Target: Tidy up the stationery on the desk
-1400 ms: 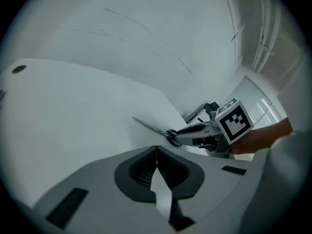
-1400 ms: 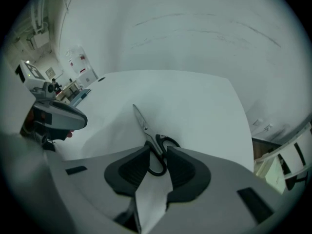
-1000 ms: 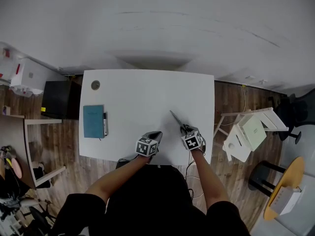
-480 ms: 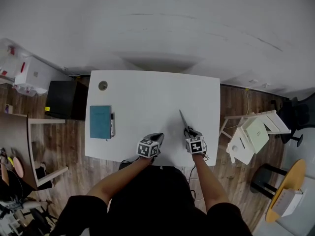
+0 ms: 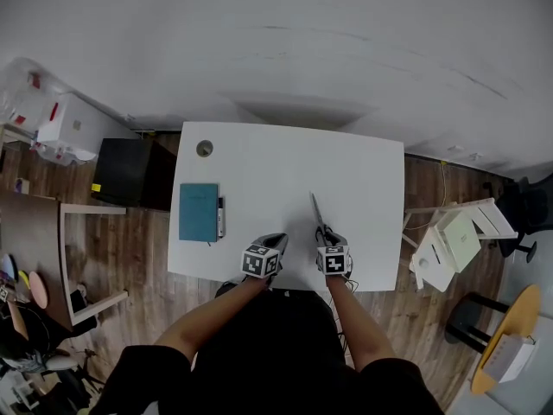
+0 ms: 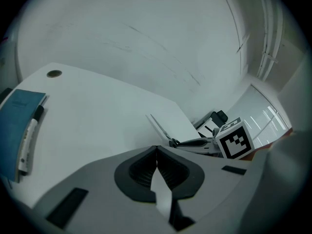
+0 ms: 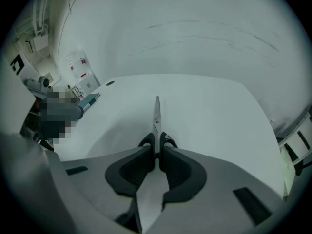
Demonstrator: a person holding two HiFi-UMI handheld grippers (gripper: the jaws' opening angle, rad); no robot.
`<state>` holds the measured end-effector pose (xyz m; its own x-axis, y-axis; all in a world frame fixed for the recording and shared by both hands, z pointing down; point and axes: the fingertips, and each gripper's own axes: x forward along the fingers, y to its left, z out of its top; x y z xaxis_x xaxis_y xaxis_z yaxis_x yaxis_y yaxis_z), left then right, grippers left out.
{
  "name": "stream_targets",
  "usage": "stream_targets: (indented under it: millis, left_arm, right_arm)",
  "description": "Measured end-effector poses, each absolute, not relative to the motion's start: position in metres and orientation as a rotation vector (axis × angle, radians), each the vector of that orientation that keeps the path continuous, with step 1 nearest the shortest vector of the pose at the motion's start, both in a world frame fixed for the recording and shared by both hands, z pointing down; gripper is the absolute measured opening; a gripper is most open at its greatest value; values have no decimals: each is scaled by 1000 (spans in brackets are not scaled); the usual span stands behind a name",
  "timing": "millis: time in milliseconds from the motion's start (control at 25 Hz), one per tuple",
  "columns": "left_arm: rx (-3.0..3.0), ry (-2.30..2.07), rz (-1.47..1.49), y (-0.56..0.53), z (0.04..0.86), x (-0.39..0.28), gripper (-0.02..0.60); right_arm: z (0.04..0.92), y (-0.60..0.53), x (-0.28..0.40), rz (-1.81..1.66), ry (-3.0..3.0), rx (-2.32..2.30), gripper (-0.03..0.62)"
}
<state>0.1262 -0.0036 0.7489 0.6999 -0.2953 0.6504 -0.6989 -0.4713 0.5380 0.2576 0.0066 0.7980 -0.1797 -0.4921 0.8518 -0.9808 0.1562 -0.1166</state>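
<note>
The right gripper (image 7: 156, 150) has its jaws clamped on the black handles of the scissors (image 7: 156, 116), whose closed blades point toward twelve o'clock over the white desk (image 5: 276, 171), at about five o'clock from the desk's middle. The left gripper (image 6: 156, 152) hangs just beside it at about six o'clock near the desk's front edge, its jaws pressed together with nothing between them. At nine o'clock on the desk lies a teal notebook (image 5: 198, 212) with a marker (image 5: 220, 217) along its right side, and a round grommet (image 5: 204, 149) sits at about ten o'clock near the far left corner.
</note>
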Motion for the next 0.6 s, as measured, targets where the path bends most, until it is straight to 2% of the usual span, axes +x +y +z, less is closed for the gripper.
stream_targets:
  millis: [600]
  left_arm:
    - [2109, -855, 646, -30, 747, -28, 14]
  right_arm:
    - [796, -33, 98, 1055, -1796, 1424, 91]
